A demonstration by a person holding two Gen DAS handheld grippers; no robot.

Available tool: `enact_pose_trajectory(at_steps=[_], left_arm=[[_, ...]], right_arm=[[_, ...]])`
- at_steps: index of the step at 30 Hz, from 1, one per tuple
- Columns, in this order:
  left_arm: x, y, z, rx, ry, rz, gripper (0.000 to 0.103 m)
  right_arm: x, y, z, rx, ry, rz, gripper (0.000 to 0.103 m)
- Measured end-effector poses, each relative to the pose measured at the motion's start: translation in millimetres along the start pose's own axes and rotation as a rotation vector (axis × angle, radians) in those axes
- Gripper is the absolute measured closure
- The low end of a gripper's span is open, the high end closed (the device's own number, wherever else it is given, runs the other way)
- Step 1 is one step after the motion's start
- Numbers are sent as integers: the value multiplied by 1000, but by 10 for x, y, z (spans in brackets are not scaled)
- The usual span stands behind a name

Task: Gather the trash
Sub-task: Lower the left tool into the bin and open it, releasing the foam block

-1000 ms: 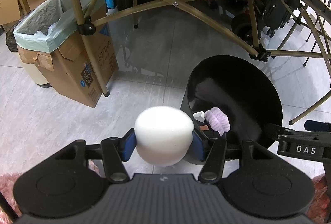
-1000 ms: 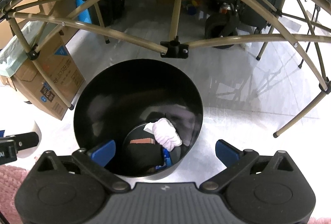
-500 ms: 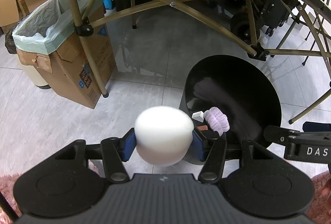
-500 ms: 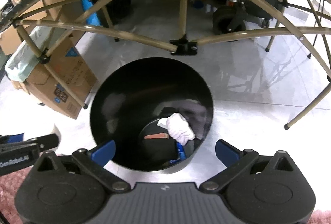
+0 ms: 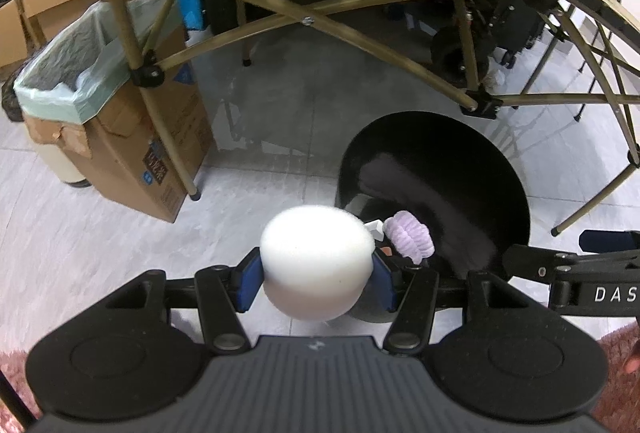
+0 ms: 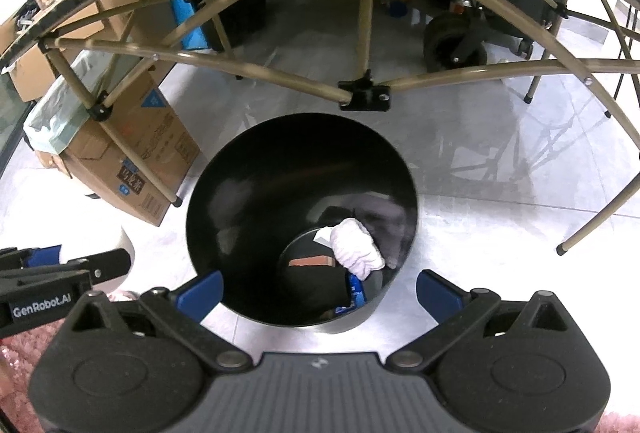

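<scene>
Drifted slightly rightward over black bin (image 6: 224, 193); right gripper (image 6: 316, 287) spread wide, empty. Left gripper (image 5: 316, 273) clamping one white sponge (image 5: 316, 257). Table frame (image 6: 362, 89) overhead; one cardboard box (image 5: 132, 153) beside.

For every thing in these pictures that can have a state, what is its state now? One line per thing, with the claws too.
Left claw: shut on the white foam ball.
White foam ball: held, beside the bin's rim, not over the opening.
Right claw: open, holding nothing, above the bin's near rim.
Black bin: upright, no lid, partly filled.
White cloth: crumpled, lying inside the bin.
Cardboard box: open, lined with a green bag.
</scene>
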State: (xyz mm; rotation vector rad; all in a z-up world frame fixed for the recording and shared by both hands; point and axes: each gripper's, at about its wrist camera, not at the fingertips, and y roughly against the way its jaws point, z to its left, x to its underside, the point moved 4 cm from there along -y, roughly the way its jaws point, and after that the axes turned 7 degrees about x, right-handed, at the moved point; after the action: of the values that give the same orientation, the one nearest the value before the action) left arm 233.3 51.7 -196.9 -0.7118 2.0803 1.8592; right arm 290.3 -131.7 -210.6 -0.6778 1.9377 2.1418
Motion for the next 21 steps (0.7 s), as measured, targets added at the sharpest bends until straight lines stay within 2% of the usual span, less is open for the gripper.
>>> enact_pose_trajectory(at_steps=[8,21], left_arm=[[-127,-59,-287,35,-65,0,47],[-223,-434,-849,75,-173,105,47]], right_arm=[[10,53,-382,38,-61,-9,0],[77,147,-987,116,-197,-35,0]])
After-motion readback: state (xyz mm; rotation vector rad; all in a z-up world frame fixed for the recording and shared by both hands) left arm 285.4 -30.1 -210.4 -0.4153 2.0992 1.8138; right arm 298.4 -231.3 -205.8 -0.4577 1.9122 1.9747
